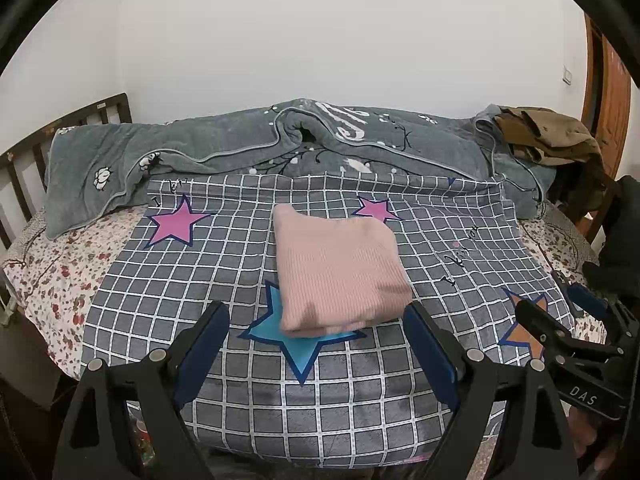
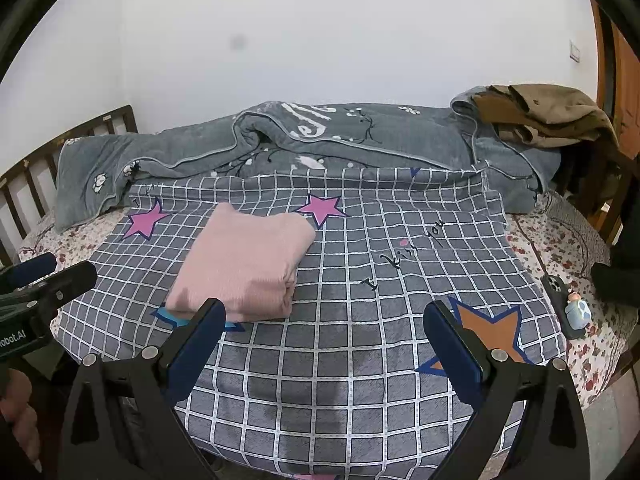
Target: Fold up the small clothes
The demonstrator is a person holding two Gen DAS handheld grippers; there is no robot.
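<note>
Pink ribbed knit garment [image 1: 340, 268], soft and matt, grey checked cloth sheet [image 1: 352, 392], faintly napped, thick fleecy grey quilt [image 1: 224, 140], dark wooden bed frame [image 1: 24, 160], matt black plastic left gripper [image 1: 316, 320] with blue padded jaws

We see even, soft indoor light in both views, with no glare. The folded pink knitted garment [image 1: 340, 268] casts only a faint shadow on the grey checked blanket [image 1: 320, 392]. Fisheye distortion bends the far white wall [image 1: 320, 40], corners go black, and a dark smudge marks the right view.
</note>
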